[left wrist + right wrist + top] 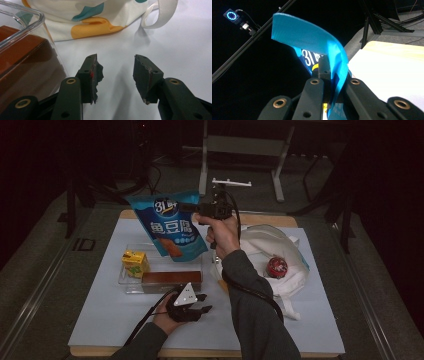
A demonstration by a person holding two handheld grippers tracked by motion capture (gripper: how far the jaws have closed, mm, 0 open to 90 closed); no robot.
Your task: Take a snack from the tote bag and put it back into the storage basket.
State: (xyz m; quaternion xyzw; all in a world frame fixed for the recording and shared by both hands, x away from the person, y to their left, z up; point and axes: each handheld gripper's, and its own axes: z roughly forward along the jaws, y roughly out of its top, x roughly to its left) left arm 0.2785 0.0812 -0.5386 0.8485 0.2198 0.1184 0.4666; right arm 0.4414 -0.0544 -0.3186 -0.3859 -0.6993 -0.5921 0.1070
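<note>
1. Right tongs (200, 210) pinch the blue pouch (170, 227) by its top edge, upper centre of frame, above the tray (131, 287).
2. Pouch looks light, floppy and slick; a seam grip suits it.
3. Left tongs (197, 306) part-open and empty, lower centre.

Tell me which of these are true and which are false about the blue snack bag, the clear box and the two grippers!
1. The right gripper holds the blue snack bag up in the air. True.
2. The left gripper is squeezing the yellow carton. False: its jaws are open with nothing between them.
3. The yellow carton sits in the clear box. True.
4. The red round thing lies inside the clear box. False: it rests on the white cloth bag.
</note>
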